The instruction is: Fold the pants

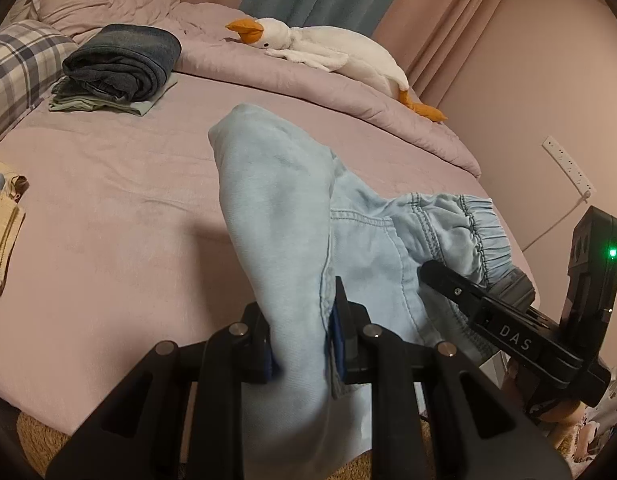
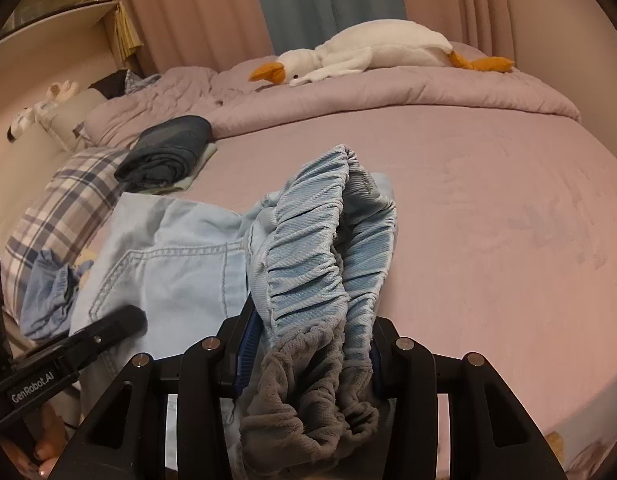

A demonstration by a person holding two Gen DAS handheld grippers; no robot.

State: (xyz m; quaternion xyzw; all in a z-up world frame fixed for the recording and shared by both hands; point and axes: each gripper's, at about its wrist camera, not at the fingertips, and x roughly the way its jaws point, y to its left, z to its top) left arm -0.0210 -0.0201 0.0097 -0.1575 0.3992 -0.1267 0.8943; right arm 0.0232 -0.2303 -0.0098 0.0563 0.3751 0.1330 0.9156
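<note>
Light blue denim pants (image 1: 276, 216) hang lifted over the near edge of the pink bed (image 1: 116, 200). My left gripper (image 1: 300, 340) is shut on a folded length of the pants' leg, which rises in front of the lens. In the right wrist view my right gripper (image 2: 308, 344) is shut on the bunched elastic waistband (image 2: 324, 248), whose grey fleece lining (image 2: 308, 412) sags below the pads. The pants' seat with a stitched pocket (image 2: 168, 276) stretches to the left. Each gripper shows in the other's view: the right gripper (image 1: 508, 320), the left gripper (image 2: 68, 352).
A stack of folded dark clothes (image 1: 120, 64) lies at the bed's far left beside a plaid pillow (image 1: 16, 68). A white plush goose (image 1: 332, 48) rests on the rolled quilt at the back. Beige clothing (image 1: 4, 220) lies at the left edge. A power strip (image 1: 568, 168) hangs on the wall.
</note>
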